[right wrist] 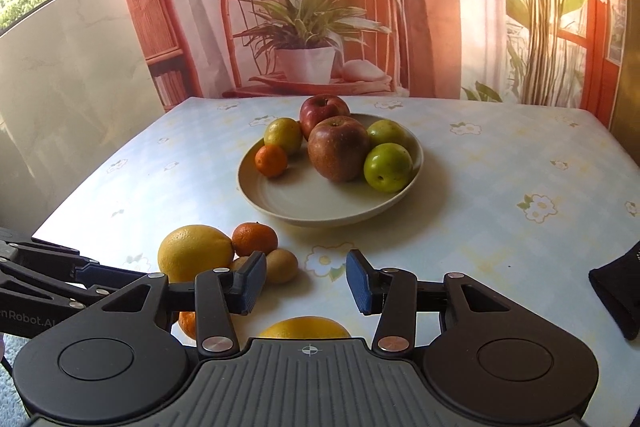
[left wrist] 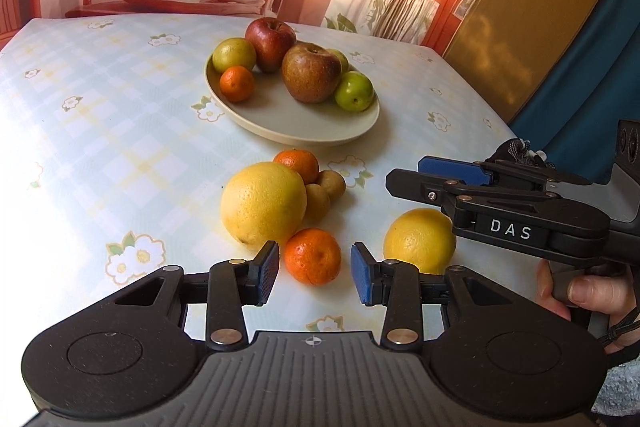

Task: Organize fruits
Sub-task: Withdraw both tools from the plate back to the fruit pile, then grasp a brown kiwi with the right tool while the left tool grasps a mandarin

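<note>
A beige plate (left wrist: 304, 131) (right wrist: 304, 211) holds two red apples (left wrist: 311, 73), three green fruits (left wrist: 354, 91) and a small mandarin (left wrist: 237, 83). On the flowered tablecloth in front of it lie a big yellow citrus (left wrist: 262, 207) (right wrist: 194, 253), a mandarin (left wrist: 298, 163), two brown kiwis (left wrist: 330, 185) and a second yellow citrus (left wrist: 418, 239) (right wrist: 304, 327). My left gripper (left wrist: 314, 273) is open, with a near mandarin (left wrist: 313, 257) at its fingertips and a gap on each side. My right gripper (right wrist: 306, 281) (left wrist: 402, 179) hangs open over the second yellow citrus, nothing between its pads.
A hand (left wrist: 576, 291) grips the right gripper's handle. A dark fabric thing (right wrist: 616, 291) lies at the table's right edge. A printed backdrop (right wrist: 312, 27) of a chair and plants stands behind the table's far edge. Bare cloth lies left and right of the plate.
</note>
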A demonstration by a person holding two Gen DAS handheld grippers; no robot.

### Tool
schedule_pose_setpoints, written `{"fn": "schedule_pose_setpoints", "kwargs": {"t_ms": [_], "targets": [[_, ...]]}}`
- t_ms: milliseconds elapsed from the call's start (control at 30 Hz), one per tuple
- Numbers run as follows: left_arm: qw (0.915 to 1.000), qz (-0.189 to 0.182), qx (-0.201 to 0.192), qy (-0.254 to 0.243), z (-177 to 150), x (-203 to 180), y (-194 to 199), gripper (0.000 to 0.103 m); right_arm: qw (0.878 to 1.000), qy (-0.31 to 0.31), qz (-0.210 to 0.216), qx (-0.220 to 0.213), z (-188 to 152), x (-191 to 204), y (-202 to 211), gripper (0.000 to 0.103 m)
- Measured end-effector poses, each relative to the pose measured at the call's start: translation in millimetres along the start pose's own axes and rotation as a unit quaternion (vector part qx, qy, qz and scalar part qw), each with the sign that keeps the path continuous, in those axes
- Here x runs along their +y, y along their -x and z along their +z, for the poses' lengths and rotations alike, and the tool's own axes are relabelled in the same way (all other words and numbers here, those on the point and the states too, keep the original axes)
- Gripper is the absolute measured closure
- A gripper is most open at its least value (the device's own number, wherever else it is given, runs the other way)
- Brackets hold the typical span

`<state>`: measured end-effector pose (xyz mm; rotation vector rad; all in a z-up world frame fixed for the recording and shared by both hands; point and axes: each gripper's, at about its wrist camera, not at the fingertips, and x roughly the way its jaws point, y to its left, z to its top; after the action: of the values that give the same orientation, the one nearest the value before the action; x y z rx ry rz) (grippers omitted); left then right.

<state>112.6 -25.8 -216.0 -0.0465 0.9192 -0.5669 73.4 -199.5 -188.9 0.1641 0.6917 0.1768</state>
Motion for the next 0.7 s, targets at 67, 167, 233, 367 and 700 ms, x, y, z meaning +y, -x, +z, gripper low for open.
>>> {"fn": "schedule_pose_setpoints", "kwargs": {"t_ms": [67,167,233,367,700], "targets": [[1.0000,0.005,0.006,0.000,-1,-2,-5,0.062,1.000,-0.003,0.002,-0.002,-1,-1,1,0.062],[0.9998,0.018,0.009,-0.006,1,-4,-10,0.062,1.000,-0.008,0.004,-0.004,-2,-3,0,0.062],[0.9996,0.023,0.013,-0.007,2,-5,-13,0.062,1.000,-0.012,0.005,-0.005,-3,-5,0,0.062],[0.9993,0.027,0.021,-0.012,3,-8,-19,0.062,1.000,-0.020,0.007,-0.005,-5,-10,-1,0.062],[0.9983,0.046,0.030,-0.018,1,-13,-29,0.061,1.000,-0.029,0.009,-0.001,-9,-14,-4,0.062]]}}
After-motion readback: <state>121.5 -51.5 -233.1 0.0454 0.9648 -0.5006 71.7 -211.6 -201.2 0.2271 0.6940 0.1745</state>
